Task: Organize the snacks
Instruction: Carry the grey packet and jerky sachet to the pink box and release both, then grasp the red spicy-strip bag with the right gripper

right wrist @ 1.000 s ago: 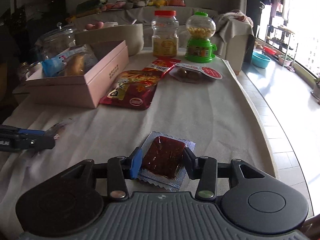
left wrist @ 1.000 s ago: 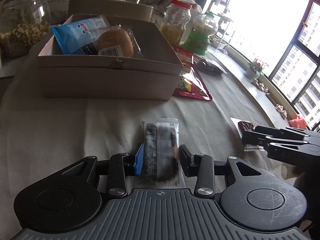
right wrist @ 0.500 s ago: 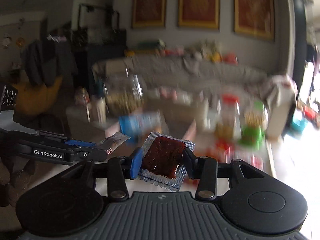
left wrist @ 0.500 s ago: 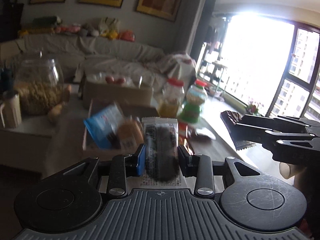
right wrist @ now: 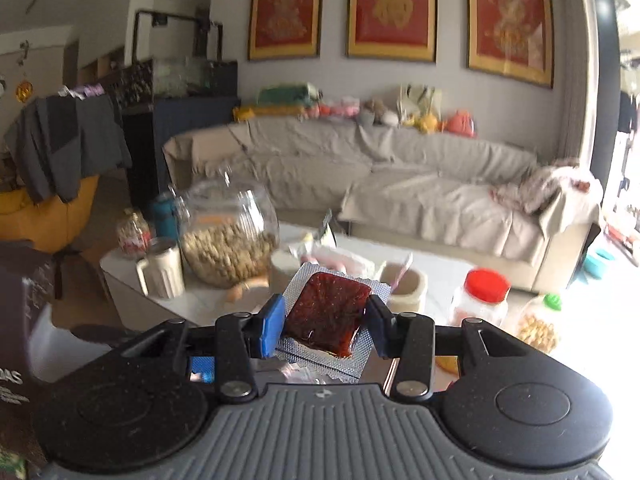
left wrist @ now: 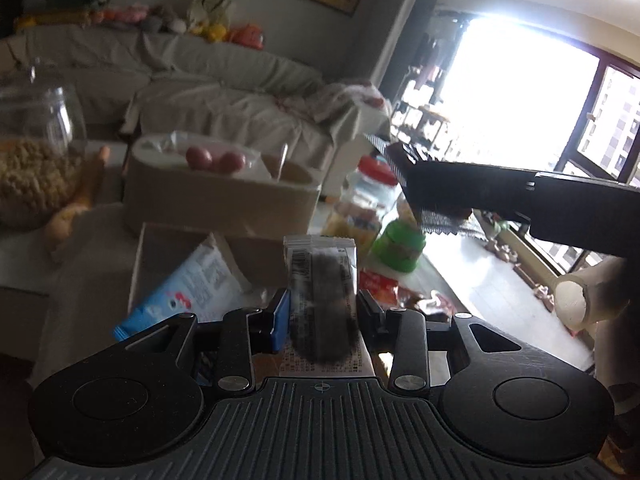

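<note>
Claws [left wrist: 322, 312] clamped on snack packets [left wrist: 320, 280]

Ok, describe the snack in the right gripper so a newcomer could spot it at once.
Start at the grey sofa under the three red pictures, then drop to the right gripper in the foreground. Clamped between its pads is a flat silver foil sachet with a dark red, glossy square window, unlike the left gripper's white barcoded packet.
</note>
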Motion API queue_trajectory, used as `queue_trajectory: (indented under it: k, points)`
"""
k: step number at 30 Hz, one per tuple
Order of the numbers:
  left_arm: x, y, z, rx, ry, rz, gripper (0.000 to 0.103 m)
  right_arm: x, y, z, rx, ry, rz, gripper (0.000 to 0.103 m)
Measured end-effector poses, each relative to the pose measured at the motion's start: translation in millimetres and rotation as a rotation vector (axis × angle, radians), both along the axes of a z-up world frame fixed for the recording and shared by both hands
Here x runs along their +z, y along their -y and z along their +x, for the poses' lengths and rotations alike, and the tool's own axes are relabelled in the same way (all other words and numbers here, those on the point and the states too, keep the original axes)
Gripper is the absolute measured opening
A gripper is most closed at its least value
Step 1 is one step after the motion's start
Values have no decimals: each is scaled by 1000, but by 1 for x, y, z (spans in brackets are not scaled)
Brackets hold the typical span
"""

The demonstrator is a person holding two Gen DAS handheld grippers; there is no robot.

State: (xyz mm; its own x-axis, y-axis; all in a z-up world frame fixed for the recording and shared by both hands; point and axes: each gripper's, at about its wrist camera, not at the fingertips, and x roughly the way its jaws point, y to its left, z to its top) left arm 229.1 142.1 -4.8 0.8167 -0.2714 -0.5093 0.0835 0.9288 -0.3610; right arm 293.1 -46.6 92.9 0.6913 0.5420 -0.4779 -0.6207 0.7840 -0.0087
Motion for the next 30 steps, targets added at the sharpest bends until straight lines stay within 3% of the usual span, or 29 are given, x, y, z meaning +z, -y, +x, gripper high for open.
queue_trajectory:
  k: [2, 5, 10, 13, 18, 22, 26, 30]
  points:
    - [-16, 0, 8, 2, -24, 37, 45, -16, -8, 16, -12, -41, -15, 44]
    - [-25, -3, 2, 30, -5, 97, 43, -41, -17, 39, -16, -136, -12, 44]
    - [-19, -22, -14, 110, 36, 28, 43, -82, -31, 63, -8, -265, -12, 45]
    - [-14, -26, -22, 157, 40, 2, 42, -97, -31, 72, 34, -357, 1, 51]
    - [-6, -19, -42, 147, 63, -36, 42, -89, -10, 65, 19, -300, 31, 57]
    - [-5, -1, -61, 73, 55, -80, 42, -85, 23, 57, -44, -219, -11, 64]
    - [-18, 27, -71, -28, -18, -82, 42, -108, 57, 56, -99, -276, -39, 66]
    - [-40, 50, -73, -50, -113, -42, 42, -140, 77, 49, -136, -330, -59, 66]
